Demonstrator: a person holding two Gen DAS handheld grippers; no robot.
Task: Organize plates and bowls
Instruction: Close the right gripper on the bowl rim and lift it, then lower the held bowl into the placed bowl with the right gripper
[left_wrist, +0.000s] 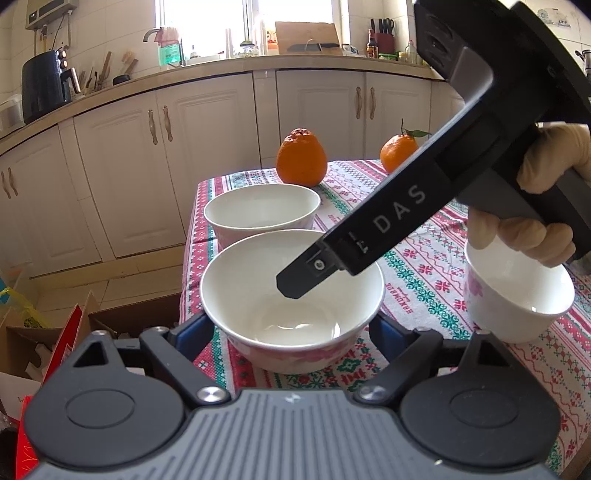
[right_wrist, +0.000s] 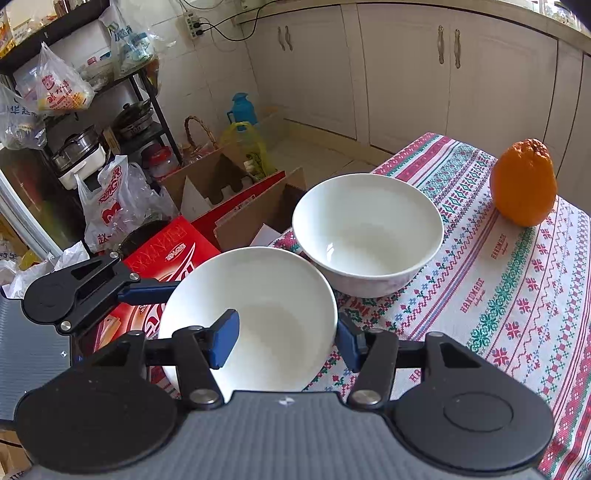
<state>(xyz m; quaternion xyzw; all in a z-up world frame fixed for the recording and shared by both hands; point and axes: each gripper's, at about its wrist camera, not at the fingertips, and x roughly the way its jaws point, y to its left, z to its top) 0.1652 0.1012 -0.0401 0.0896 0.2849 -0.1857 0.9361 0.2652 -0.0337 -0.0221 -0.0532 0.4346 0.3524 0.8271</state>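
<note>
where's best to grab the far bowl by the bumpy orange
Pinch the rim of the far bowl, one tool finger inside, one outside, coming from above on its near side. It stands upright and empty with a thin flared wall; the bumpy orange sits close behind, so that side looks tighter.

You are facing a run of cream cabinets (left_wrist: 207, 122) under a beige countertop (left_wrist: 155, 79), with a bright window (left_wrist: 251, 22) above it — daylight floods in. Left of the cabinets stands a black shelf rack (right_wrist: 92, 110) hung with plastic bags; below it, cardboard boxes (right_wrist: 221, 184) crowd the pale floor — tiled, it seems.
</note>
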